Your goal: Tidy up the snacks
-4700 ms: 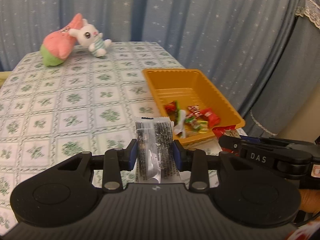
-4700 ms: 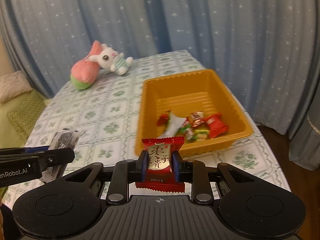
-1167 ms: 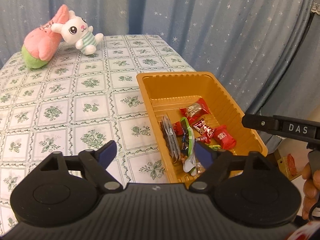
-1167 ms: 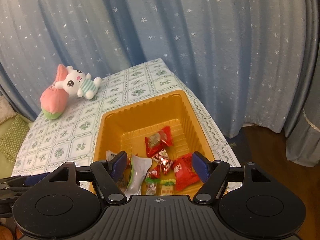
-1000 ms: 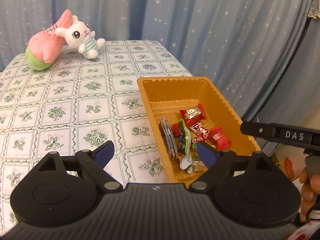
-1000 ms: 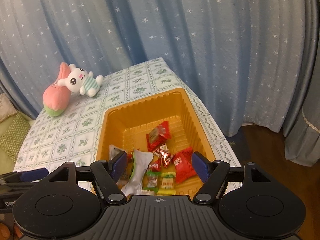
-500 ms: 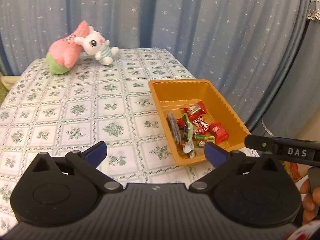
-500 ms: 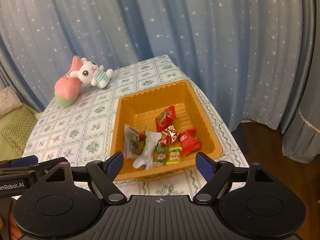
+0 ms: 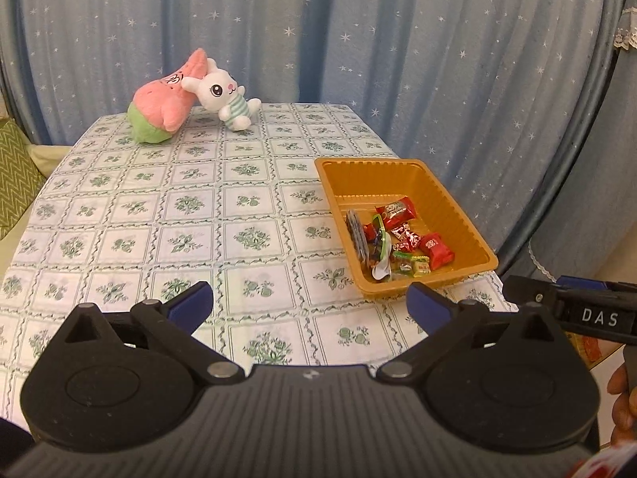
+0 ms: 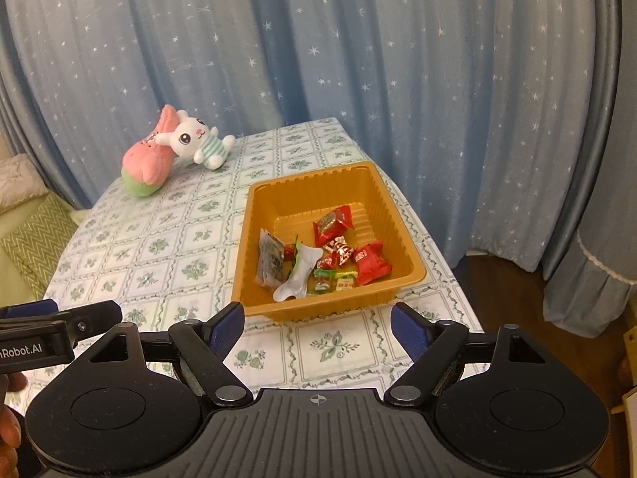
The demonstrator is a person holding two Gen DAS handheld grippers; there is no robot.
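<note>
An orange tray (image 9: pixel 398 167) stands near the table's right edge; it also shows in the right wrist view (image 10: pixel 330 306). It holds several wrapped snacks: a dark seaweed pack (image 10: pixel 270 261), red packets (image 10: pixel 372 263) and small candies (image 9: pixel 410 239). My left gripper (image 9: pixel 310 308) is open and empty, held back above the table's near edge, left of the tray. My right gripper (image 10: pixel 316 328) is open and empty, held back just short of the tray's near wall.
A pink plush (image 9: pixel 167 101) and a white bunny plush (image 9: pixel 225 95) lie at the table's far end. Blue starred curtains hang behind and to the right. The table (image 9: pixel 179 219) wears a green-patterned cloth. A green cushion (image 10: pixel 32 239) sits left.
Both grippers let go of their snacks into the tray, opened wide, and have pulled back and up away from the tray over the last second.
</note>
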